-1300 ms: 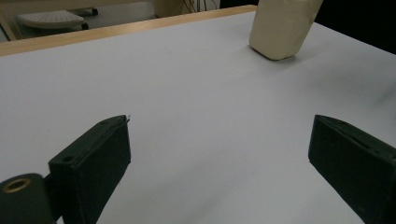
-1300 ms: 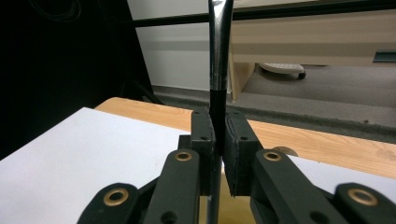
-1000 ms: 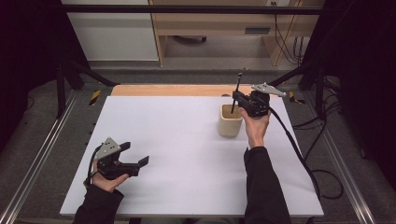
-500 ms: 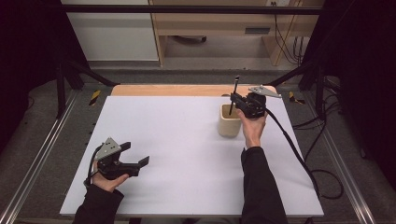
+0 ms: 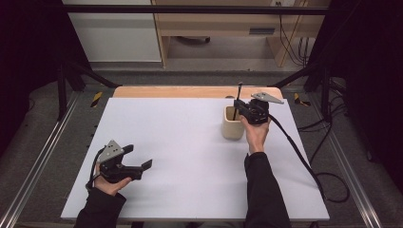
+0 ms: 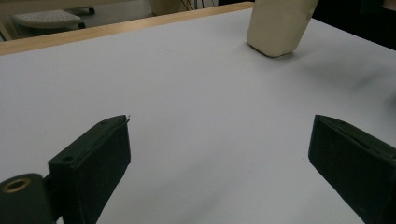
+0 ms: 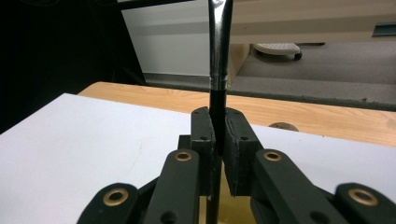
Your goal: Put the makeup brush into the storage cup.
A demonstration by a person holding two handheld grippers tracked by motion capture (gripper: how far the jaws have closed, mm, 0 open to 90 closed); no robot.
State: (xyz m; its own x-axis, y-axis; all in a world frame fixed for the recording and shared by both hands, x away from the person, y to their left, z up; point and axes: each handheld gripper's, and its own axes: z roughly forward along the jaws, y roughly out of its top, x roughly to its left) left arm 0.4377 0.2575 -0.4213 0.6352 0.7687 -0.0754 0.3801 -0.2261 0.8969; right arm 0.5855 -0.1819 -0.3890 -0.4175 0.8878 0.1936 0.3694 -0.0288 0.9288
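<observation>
A cream cup (image 5: 232,126) stands on the white table (image 5: 180,137) at the right rear. My right gripper (image 5: 242,108) hovers just over its rim, shut on a thin black stick (image 5: 238,95) that stands upright with its lower end inside the cup. In the right gripper view the jaws clamp the stick (image 7: 218,51) at the right gripper (image 7: 217,140), with the cup's tan inside (image 7: 233,209) below. My left gripper (image 5: 145,165) rests open at the near left, nothing between its jaws. The left gripper view looks past the left gripper (image 6: 219,158) to the cup (image 6: 278,25).
A wooden strip (image 5: 190,91) runs along the table's far edge. The right gripper's cable (image 5: 299,152) trails off the right side to the floor. Metal rails (image 5: 43,156) flank the table, and a wooden shelf unit (image 5: 223,28) stands beyond it.
The right gripper has sunk and shifted slightly left, lowering the stick into the cup. The left gripper has not moved.
</observation>
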